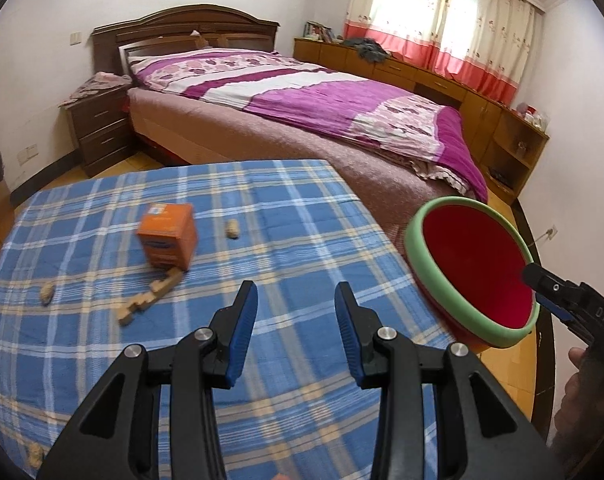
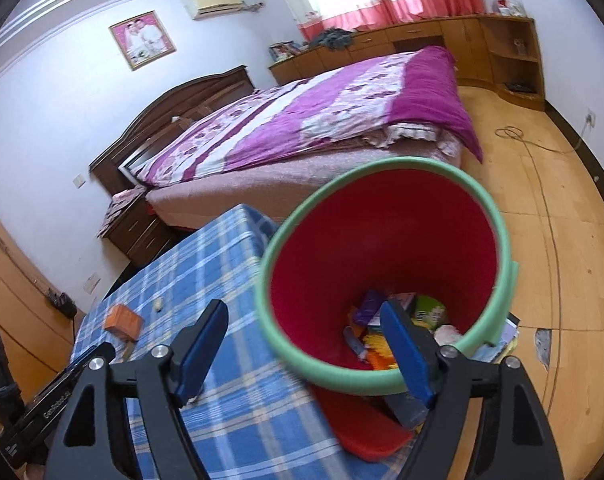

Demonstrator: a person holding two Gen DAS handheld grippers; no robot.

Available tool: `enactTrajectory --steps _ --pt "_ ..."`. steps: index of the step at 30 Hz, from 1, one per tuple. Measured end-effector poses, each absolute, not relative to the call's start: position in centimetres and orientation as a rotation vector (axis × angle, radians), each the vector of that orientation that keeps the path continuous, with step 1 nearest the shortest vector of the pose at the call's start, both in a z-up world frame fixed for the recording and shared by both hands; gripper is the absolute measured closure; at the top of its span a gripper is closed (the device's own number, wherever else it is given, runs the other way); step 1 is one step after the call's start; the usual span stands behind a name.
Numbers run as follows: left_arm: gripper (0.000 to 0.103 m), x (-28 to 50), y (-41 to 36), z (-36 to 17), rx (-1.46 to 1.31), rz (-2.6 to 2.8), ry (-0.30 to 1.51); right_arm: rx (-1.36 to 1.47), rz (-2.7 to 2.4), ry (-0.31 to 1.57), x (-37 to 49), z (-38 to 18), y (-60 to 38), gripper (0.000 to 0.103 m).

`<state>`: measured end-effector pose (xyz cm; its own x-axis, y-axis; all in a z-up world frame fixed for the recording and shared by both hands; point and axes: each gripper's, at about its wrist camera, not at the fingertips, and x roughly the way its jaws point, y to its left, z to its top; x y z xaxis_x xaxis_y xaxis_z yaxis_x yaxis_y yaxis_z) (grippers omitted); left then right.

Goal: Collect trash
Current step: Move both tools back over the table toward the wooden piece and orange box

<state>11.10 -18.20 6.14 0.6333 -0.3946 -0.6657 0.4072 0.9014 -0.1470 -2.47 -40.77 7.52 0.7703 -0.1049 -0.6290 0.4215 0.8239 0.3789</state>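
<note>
A red bin with a green rim (image 1: pixel 472 268) stands tilted beside the table's right edge; in the right wrist view (image 2: pixel 386 264) it holds several pieces of trash at its bottom. On the blue plaid tablecloth (image 1: pixel 222 360) lie an orange box (image 1: pixel 167 234), a wooden zigzag piece (image 1: pixel 150 296) and small peanut-like bits (image 1: pixel 233 229) (image 1: pixel 46 293). My left gripper (image 1: pixel 296 316) is open and empty above the cloth. My right gripper (image 2: pixel 302 344) is open, with one finger (image 2: pixel 406 352) inside the bin over its near rim and the other outside.
A bed with a purple quilt (image 1: pixel 310 92) stands behind the table. A dark nightstand (image 1: pixel 98 128) is at the left, wooden cabinets (image 1: pixel 502 120) along the window wall. A cable (image 2: pixel 542 148) lies on the wooden floor.
</note>
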Motion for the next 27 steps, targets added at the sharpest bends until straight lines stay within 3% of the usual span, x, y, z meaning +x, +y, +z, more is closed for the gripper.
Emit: enactTrajectory --steps 27 --pt "0.063 16.8 -8.8 2.7 0.051 -0.264 0.822 0.458 -0.134 0.743 5.8 6.0 -31.3 0.021"
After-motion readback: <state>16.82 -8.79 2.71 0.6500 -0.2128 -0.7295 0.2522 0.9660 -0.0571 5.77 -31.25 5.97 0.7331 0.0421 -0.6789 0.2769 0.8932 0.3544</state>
